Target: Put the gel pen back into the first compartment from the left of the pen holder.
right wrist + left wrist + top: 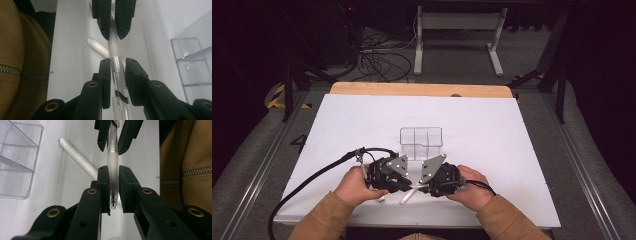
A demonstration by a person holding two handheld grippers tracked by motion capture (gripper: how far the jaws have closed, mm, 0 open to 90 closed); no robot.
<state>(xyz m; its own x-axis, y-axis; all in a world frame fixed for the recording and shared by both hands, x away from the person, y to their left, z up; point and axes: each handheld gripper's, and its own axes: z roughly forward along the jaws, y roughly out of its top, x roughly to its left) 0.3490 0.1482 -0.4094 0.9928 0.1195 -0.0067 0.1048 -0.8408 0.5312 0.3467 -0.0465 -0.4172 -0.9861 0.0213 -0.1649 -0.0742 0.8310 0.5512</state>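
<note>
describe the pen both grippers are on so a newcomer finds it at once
Start at the white table sheet and find the clear divided organizer box in its middle. Just nearer the person, the left gripper and right gripper meet nose to nose, both clamped on one pen. It has a frosted grip and clear barrel and is held off the table; the plain white pen lies flat beneath.

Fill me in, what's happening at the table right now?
A person holds one pen between both claws, near the table's front edge. The left claw clamps the frosted grip end; the right claw grips the clear barrel end. A second, white pen lies on the table beneath, and a clear organizer stands just beyond.
</note>
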